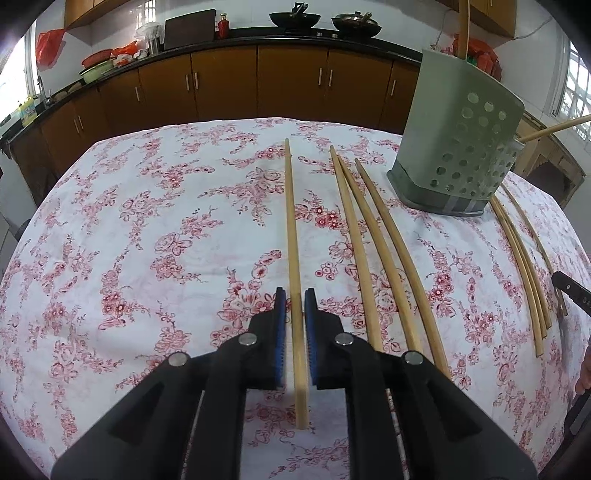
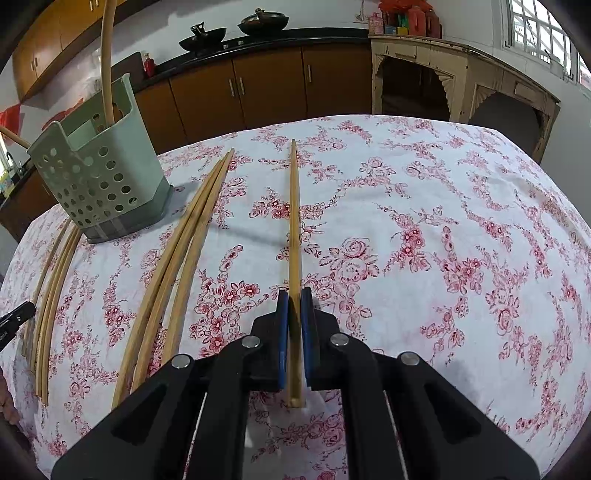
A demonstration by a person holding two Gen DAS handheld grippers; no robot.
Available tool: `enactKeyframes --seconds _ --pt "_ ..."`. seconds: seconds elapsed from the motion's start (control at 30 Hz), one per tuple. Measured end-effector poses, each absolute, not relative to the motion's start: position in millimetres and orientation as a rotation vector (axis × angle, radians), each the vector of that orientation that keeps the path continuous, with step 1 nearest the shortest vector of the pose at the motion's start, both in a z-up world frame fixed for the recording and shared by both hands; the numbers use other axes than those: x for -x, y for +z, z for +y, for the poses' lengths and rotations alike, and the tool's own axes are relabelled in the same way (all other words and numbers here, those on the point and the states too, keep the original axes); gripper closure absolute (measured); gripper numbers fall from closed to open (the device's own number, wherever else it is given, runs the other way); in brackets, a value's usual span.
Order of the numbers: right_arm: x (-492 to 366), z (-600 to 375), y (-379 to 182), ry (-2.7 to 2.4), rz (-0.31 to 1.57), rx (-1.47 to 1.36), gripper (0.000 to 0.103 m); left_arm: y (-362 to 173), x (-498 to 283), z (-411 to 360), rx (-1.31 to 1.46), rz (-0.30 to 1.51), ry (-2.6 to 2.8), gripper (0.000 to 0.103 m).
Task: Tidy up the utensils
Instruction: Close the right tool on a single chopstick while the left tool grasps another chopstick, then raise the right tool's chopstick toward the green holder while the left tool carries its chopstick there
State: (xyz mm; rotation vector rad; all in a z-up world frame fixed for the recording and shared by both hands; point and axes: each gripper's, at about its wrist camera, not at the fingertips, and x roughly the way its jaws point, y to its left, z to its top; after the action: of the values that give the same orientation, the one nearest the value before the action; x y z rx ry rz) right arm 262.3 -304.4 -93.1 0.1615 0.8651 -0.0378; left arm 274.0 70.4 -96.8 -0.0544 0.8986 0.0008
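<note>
Single chopstick (image 1: 294,258) lies flat on the floral tablecloth (image 1: 147,240), well off to the holder's side, running lengthwise between the blue pads of the left gripper (image 1: 294,295); pads stand either side of it with a sliver of cloth showing on each, so released, not pinching. Green perforated utensil holder (image 1: 458,147) stands upright toward the far edge of the cloth, one chopstick upright inside it, another poking out at a slant. Three loose chopsticks (image 1: 373,251) fan out flat between the holder and the left gripper's stick. In the right wrist view, the right gripper (image 2: 294,295) is clenched on a chopstick (image 2: 294,221), pads tight against both its sides, the stick pointing forward and away over the cloth, well apart from the holder (image 2: 96,173). Three chopsticks (image 2: 184,251) lie just beside the holder's base, between it and the right gripper. A further bundle (image 2: 51,288) lies on the holder's other side, near the table's edge. Dark counter with two woks (image 1: 295,18) behind the holder, brown cabinets beneath.
</note>
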Motion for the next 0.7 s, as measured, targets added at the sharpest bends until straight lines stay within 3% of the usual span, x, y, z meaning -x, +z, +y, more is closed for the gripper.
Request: enactKeyframes --seconds 0.23,0.4,0.7 --pt "-258.0 -303.9 -92.8 -0.034 0.864 -0.17 0.095 -96.7 -274.4 70.1 0.065 0.899 -0.013 0.087" --pt "-256.5 -306.4 -93.3 -0.027 0.863 -0.185 0.095 -96.4 -273.9 79.5 0.119 0.897 -0.021 0.095" --pt "-243.8 -313.9 -78.5 -0.01 0.801 -0.245 0.096 -91.1 -263.4 80.9 0.105 0.916 -0.043 0.096"
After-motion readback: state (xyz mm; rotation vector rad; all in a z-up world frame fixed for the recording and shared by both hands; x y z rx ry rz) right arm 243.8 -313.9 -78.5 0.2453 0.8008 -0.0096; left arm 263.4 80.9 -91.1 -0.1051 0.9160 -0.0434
